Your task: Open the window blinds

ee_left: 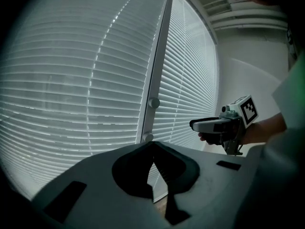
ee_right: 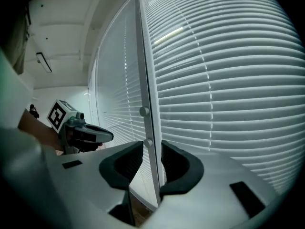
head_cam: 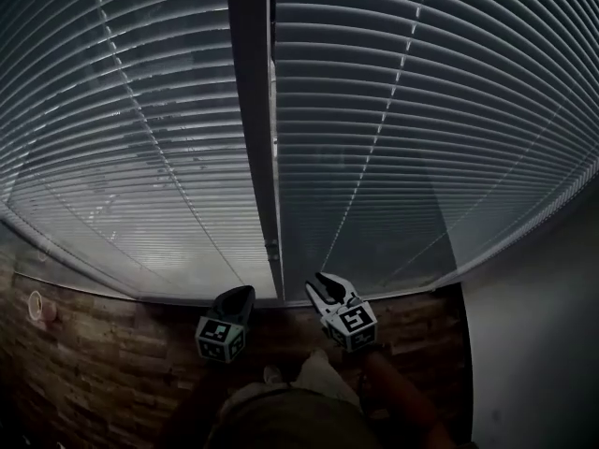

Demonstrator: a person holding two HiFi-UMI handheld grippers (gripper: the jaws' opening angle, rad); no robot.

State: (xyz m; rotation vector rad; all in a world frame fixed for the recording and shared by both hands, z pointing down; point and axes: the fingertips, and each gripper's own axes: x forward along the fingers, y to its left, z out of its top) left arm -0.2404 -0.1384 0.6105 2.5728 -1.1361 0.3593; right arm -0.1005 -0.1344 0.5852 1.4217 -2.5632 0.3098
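Window blinds [head_cam: 421, 110] ahead; brick wall [head_cam: 103, 382] below only in head view. Left gripper [ee_left: 153, 146] fingers closed; right gripper [ee_right: 152, 147] fingers slightly apart.

blinds [head_cam: 421, 110]: edges cut off | round wall item [head_cam: 36, 305]: too small

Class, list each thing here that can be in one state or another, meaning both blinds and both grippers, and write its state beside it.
Left blind: let down to the sill, with dim shapes outside showing between the slats.
Right blind: let down to the sill, not raised.
Left gripper: jaws together, holding nothing.
Right gripper: jaws a narrow gap apart, holding nothing.
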